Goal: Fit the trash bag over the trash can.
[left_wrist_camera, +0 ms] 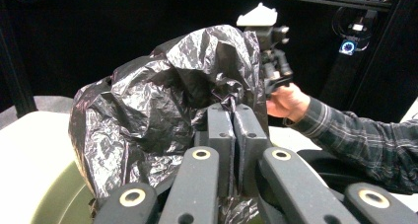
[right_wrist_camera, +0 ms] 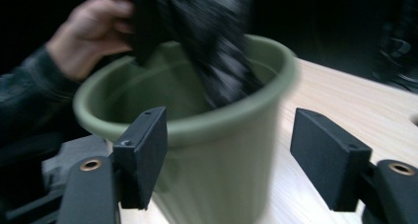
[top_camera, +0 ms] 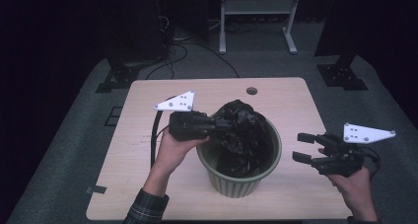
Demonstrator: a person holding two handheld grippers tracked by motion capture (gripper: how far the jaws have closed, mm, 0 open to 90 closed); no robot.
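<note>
- The bin (top_camera: 240, 179), a green round one, stands at the lower middle of the high view, on the table (top_camera: 296, 98) near its front edge.
- A black bag (top_camera: 241, 130) bulges up out of the bin, crumpled, with part of it hanging down inside against the far wall.
- The left gripper (top_camera: 217, 124) sits just left of the bin's rim in the high view, its jaws pressed together on a fold of the bag.
- In the left gripper view the two jaws meet at the lower middle with the bag (left_wrist_camera: 162, 110) pinched between them and ballooning to the upper left.
- The right gripper (top_camera: 303, 146) hangs at the right of the high view, apart from the bin, jaws spread with nothing between them.
- In the right gripper view the bin (right_wrist_camera: 217, 150) fills the middle behind the jaws, which stand apart at either side; the picture is blurred.
- No earlier frame shows, so the bag's hold inside the bin cannot be told.
</note>
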